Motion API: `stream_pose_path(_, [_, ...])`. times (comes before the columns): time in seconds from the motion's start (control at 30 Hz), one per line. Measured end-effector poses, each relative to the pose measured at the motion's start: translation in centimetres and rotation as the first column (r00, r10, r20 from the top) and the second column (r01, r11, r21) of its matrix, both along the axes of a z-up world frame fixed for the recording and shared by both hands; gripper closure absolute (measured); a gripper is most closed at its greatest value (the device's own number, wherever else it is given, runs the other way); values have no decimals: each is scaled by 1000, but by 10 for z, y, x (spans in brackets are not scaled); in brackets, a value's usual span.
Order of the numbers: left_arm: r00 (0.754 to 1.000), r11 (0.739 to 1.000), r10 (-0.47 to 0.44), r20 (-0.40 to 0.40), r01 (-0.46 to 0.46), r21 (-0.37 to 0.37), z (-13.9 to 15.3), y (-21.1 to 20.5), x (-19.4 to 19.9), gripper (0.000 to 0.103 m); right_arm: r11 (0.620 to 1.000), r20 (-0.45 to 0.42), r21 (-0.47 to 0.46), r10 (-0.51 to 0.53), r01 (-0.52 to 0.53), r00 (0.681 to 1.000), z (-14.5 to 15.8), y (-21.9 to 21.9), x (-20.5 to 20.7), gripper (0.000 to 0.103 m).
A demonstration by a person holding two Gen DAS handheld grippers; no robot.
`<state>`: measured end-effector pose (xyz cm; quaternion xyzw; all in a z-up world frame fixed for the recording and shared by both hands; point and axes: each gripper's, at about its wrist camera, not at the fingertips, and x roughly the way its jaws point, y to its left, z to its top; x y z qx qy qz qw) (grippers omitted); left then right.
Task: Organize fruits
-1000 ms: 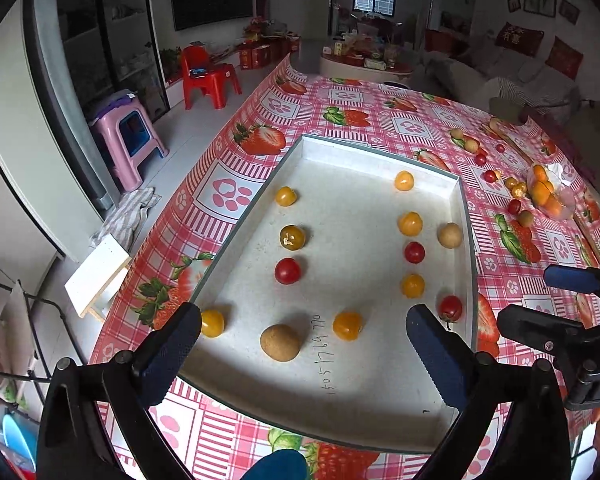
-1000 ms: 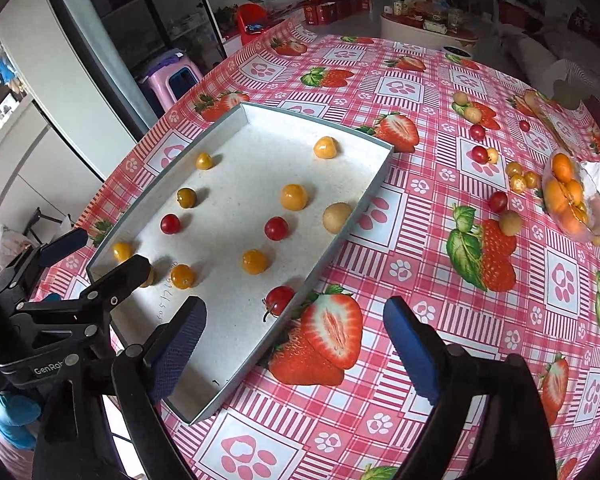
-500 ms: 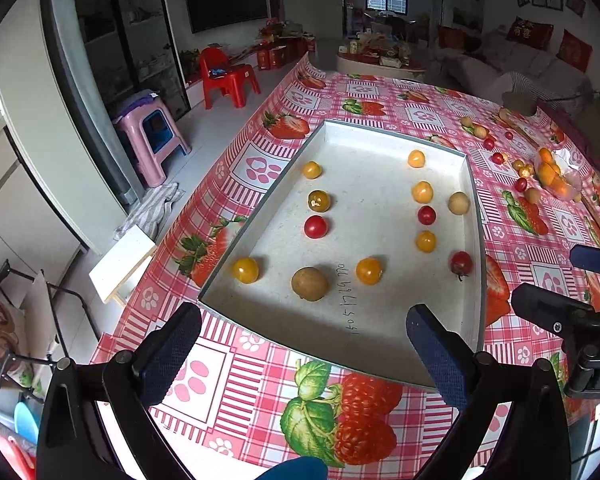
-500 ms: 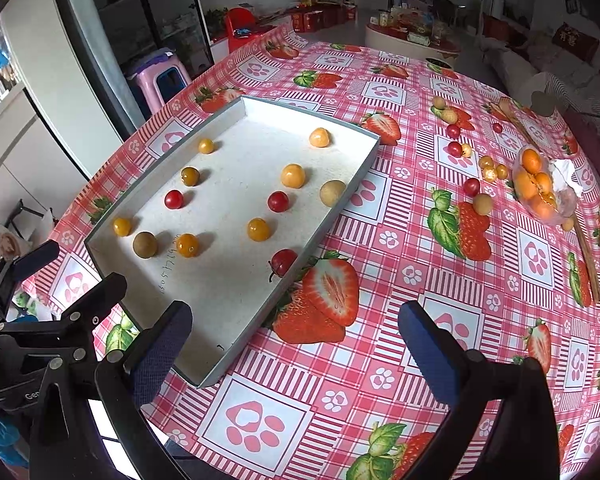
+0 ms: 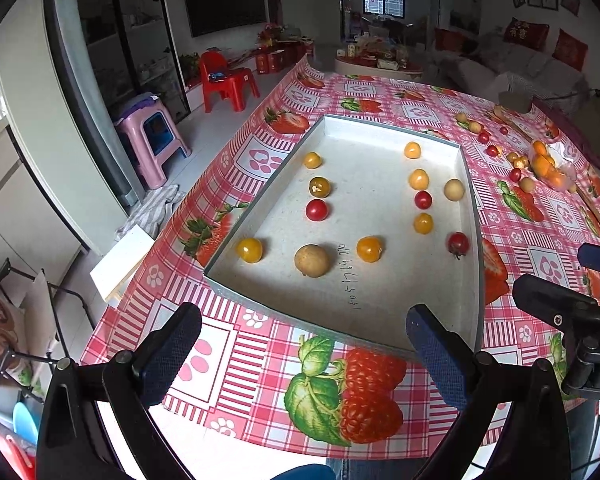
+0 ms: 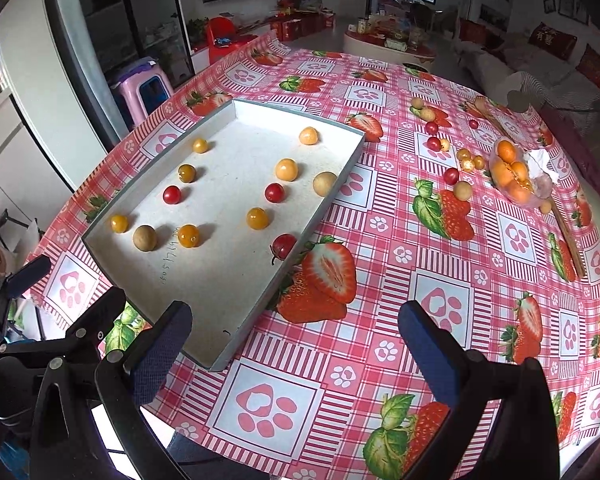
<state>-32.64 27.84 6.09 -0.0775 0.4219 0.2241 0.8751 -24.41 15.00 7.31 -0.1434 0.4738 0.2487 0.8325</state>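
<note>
I have both tongs empty with their jaws spread wide. My left gripper (image 5: 300, 354) hangs over the near edge of the table, its fingers framing the short near wall of the white tray (image 5: 380, 348), which runs lengthwise away from me. My right gripper (image 6: 296, 354) sits just beside it, above bare strawberry-print tablecloth (image 6: 380, 280), with the tray's near corner off its left finger.

Inside the tray the fruit lies in loose lines along that long axis: a yellow one (image 5: 249, 250), a brown round one (image 5: 312, 260) and an orange one (image 5: 369, 249) nearest me, red cherry tomatoes (image 5: 316, 210) further in, and one stemmed red tomato (image 6: 283, 245) against the right wall.

What the coming move turns on is the loose fruit still outside the tray. A scatter of small red, yellow and tan pieces (image 6: 452, 176) lies ahead and to the right of my right tongs, well apart from them, next to a clear bag of oranges (image 6: 516, 176). All of that is on the far side of the tray's right wall from my left tongs, so I judge the right hand to be the nearer one, reaching forward and rightward. The nearest pieces there are a red one and a tan one (image 6: 463, 191).
</note>
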Motion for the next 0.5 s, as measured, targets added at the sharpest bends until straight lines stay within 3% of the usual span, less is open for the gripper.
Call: stream_pose_path(0.5, [999, 998, -48, -22, 48, 38, 2, -8, 2, 0, 997, 7, 34, -72, 72, 997, 0, -12, -2, 0])
